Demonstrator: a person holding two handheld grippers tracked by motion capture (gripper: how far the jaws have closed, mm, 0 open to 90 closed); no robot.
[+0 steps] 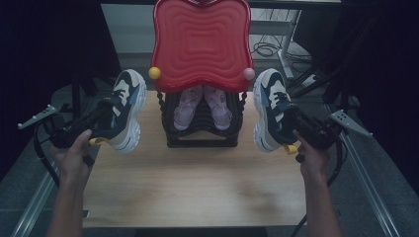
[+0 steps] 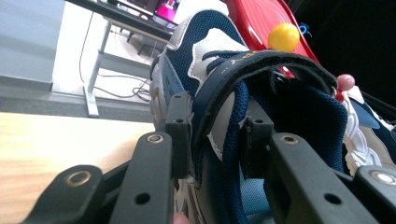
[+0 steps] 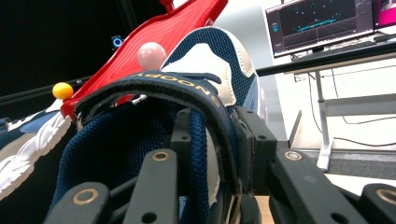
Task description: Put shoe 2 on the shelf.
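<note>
centre: black plastic shoe rack (image 1: 200, 138) under red wavy tray (image 1: 201, 42) blocks the back middle | sides: navy-and-white sneakers (image 1: 126, 111) (image 1: 271, 111) flank the rack, narrow gaps between | front: bare wooden tabletop (image 1: 197, 182) open between the forearms

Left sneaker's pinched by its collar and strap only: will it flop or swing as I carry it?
Likely some sag: the left tongs clamp only soft mesh collar and strap of the left sneaker, so that fabric may flex. The chunky white sole looks stiff, so the shoe should keep shape. Toe-heavy overhang could make it pivot; move slowly.
</note>
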